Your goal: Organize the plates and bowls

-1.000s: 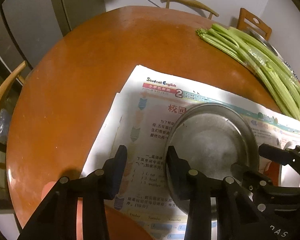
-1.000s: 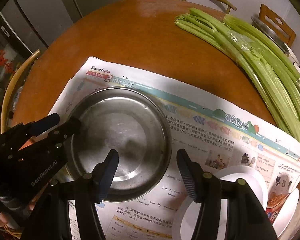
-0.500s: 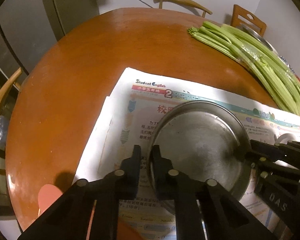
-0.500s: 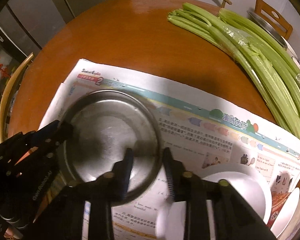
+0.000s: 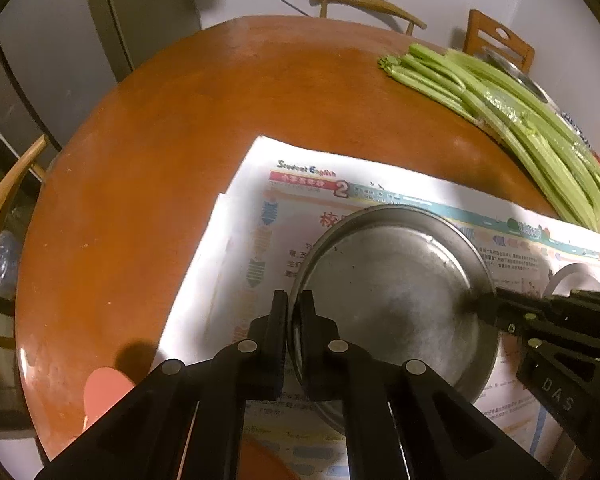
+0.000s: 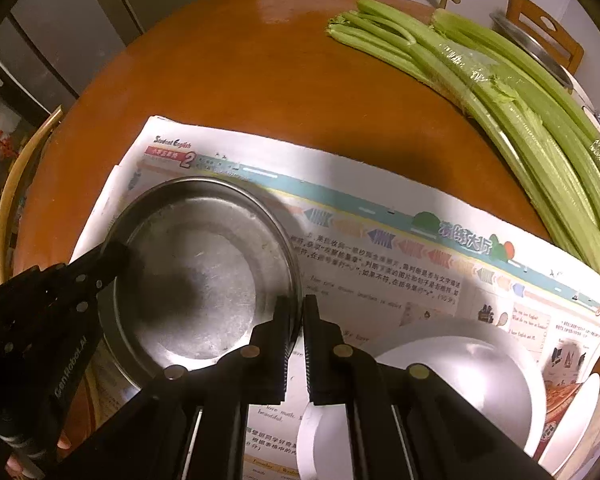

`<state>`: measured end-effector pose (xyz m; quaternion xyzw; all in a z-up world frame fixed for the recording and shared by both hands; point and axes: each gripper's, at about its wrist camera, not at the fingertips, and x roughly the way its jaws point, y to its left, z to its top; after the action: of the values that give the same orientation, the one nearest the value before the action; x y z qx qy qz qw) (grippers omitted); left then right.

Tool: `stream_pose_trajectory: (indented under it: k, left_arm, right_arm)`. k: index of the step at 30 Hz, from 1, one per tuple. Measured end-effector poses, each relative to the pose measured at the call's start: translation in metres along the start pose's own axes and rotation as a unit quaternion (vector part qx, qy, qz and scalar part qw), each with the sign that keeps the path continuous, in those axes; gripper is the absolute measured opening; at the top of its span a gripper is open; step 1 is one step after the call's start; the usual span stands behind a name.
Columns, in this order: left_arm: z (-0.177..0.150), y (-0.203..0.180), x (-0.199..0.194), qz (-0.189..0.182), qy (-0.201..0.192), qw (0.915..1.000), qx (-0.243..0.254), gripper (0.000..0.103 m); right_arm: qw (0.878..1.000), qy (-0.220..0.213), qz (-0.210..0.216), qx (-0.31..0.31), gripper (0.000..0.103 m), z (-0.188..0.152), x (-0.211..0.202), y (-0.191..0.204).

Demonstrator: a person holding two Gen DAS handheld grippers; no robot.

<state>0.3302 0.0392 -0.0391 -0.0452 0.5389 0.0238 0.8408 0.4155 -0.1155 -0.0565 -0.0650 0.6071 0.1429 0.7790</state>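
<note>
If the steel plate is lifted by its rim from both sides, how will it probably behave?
The steel plate looks thin and shallow, so it is probably light and stiff. Its surface is smooth metal, so the rim may slip between the fingers. The left gripper and right gripper pinch opposite edges, so it might tilt if the lift is uneven.
</note>
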Motion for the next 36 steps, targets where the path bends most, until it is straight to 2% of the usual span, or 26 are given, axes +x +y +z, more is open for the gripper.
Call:
stream_pose_trajectory:
  k: [8, 22, 36]
  left_arm:
    - [0.003, 0.003, -0.014, 0.001, -0.013, 0.9999, 0.0, 0.005]
    - [-0.004, 0.013, -0.027, -0.021, -0.016, 0.9996, -0.011, 0.005]
    - [-0.024, 0.036, -0.07, -0.019, -0.045, 0.9983, -0.031, 0.005]
  right_arm:
    - [1.0, -0.004, 0.014, 0.001, 0.007, -0.002, -0.005, 0.005]
    - [1.0, -0.02, 0.019, 0.005, 0.007, -0.004, -0.026, 0.007]
    - [0.998, -0.049, 0.016, -0.018, 0.007, -0.021, -0.067, 0.032]
